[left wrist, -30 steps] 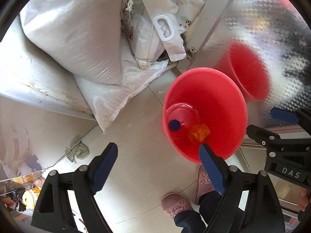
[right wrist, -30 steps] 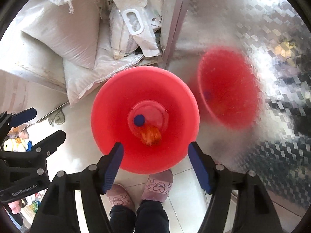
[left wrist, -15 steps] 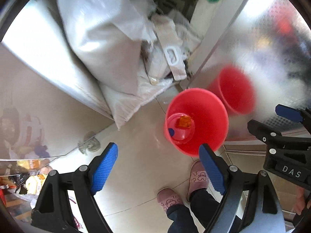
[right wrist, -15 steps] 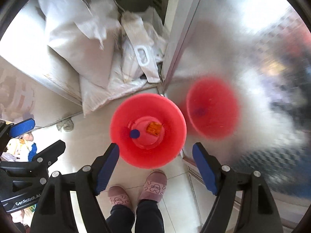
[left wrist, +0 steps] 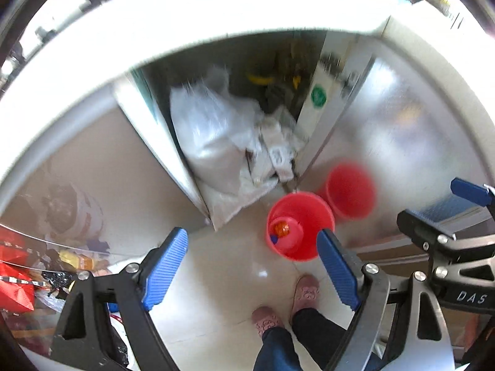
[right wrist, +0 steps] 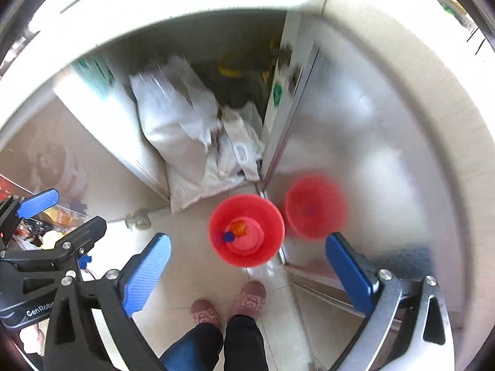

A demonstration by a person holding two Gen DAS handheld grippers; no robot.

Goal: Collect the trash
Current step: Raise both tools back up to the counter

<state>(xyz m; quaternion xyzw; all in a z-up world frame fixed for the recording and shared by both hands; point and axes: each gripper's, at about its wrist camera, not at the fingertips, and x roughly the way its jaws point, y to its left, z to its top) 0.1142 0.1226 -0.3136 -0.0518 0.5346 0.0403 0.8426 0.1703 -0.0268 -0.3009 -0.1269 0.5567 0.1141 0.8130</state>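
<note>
A red bucket (left wrist: 300, 225) stands on the tiled floor far below both grippers; it also shows in the right wrist view (right wrist: 246, 229). Inside it lie an orange piece of trash (left wrist: 281, 228) (right wrist: 239, 227) and a small blue cap (left wrist: 273, 239) (right wrist: 229, 236). My left gripper (left wrist: 252, 267) is open and empty, high above the floor. My right gripper (right wrist: 247, 273) is open and empty, also high above the bucket. Each gripper shows at the edge of the other's view.
White sacks (left wrist: 213, 142) (right wrist: 173, 120) are piled in a corner behind the bucket. A shiny metal door (left wrist: 402, 142) (right wrist: 355, 142) on the right mirrors the bucket. The person's pink slippers (left wrist: 304, 289) (right wrist: 250, 296) stand in front of the bucket. Cluttered items (left wrist: 18, 278) lie at the left.
Both grippers have risen well away from the bucket, which now looks much smaller and lower. The orange trash lies in the bucket's bottom. Both grippers stay open.
</note>
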